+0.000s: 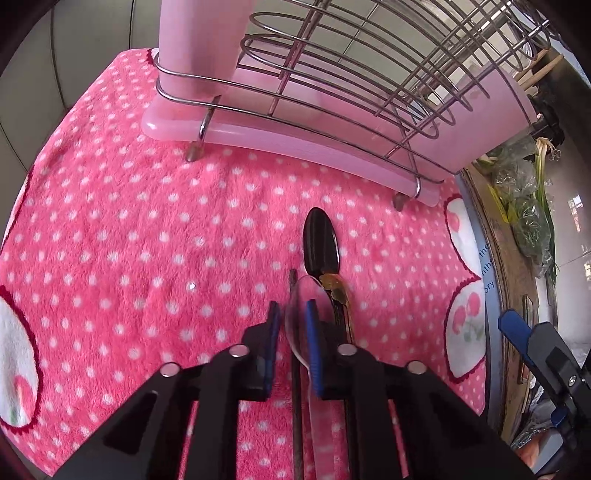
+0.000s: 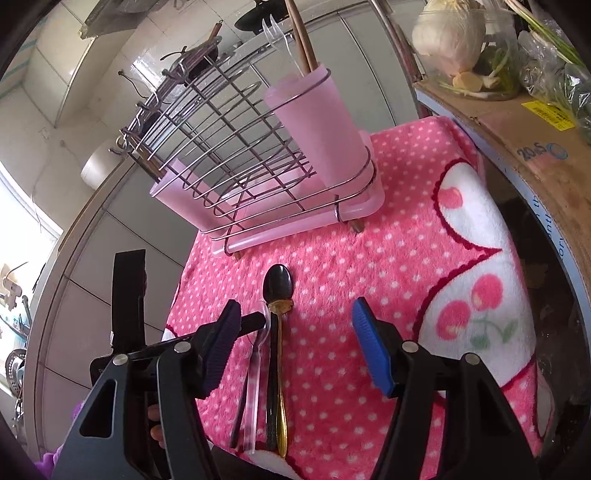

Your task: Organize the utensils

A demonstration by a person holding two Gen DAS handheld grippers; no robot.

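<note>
Left gripper (image 1: 291, 332) is pinching the clear spoon (image 1: 306, 306); neighbouring chopstick (image 1: 295, 369) is risking lifting too. Right gripper (image 2: 295, 343) is hanging wide.

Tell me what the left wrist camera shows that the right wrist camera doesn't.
Only the left wrist view shows the left gripper closed around the clear plastic spoon, with a thin dark chopstick beside it.

Only the right wrist view shows brown chopsticks and clear plastic cutlery standing in the pink plastic cup, and the bagged white cabbage on the cardboard box.

Both show the black spoon, the gold spoon, the wire dish rack and the pink polka-dot towel.
</note>
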